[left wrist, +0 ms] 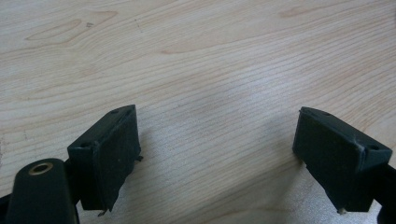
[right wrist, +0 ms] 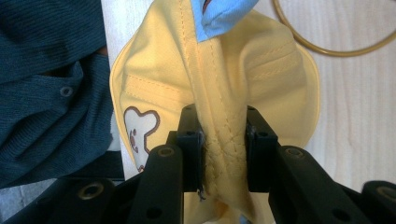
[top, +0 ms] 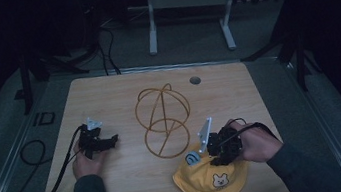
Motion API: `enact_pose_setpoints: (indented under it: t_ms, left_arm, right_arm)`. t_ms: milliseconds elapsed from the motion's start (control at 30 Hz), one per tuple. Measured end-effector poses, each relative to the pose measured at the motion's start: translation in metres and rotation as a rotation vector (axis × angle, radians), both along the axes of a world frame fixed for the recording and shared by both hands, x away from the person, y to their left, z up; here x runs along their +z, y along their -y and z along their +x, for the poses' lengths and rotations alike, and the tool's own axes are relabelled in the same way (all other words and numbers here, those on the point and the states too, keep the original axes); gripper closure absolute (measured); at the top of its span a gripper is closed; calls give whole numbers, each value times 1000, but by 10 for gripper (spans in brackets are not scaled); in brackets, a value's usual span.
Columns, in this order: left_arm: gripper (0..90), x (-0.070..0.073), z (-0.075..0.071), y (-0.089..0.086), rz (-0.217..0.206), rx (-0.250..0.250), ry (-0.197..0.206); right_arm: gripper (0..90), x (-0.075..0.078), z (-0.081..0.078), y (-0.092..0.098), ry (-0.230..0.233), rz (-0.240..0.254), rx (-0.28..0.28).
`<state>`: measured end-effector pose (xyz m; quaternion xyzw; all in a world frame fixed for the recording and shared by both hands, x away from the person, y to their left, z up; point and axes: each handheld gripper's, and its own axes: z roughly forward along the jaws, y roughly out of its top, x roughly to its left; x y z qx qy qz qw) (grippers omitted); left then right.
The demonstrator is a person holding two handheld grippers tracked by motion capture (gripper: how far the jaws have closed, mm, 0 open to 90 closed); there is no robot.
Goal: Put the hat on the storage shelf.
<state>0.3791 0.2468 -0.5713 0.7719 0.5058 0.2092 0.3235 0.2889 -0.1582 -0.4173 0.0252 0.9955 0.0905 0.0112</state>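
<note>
Yellow fabric of the hat (right wrist: 219,93) is pinched in a fold between the right gripper (right wrist: 225,140) (jaws clamped); left gripper (left wrist: 219,154) gapes empty over the table (left wrist: 210,56).

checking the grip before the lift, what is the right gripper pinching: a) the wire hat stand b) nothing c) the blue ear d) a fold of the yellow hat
d: in the right gripper view the right gripper has its jaws pressed on a bunched fold of the yellow hat.
</note>
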Motion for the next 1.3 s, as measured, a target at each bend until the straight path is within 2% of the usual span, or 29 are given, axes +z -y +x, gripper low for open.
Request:
enact_pose_setpoints:
  t_ms: [267, 467, 967, 1300]
  left_arm:
    - [145, 0, 0, 0, 0, 0, 0]
    - [145, 0, 0, 0, 0, 0, 0]
    - [145, 0, 0, 0, -1, 0, 1]
    - [145, 0, 0, 0, -1, 1, 1]
  right_arm:
    - [726, 12, 2, 7, 13, 21, -7]
    - [729, 25, 7, 17, 32, 56, -20]
    - [734, 48, 23, 43, 53, 125, -106]
    - [732, 54, 35, 60, 69, 164, -162]
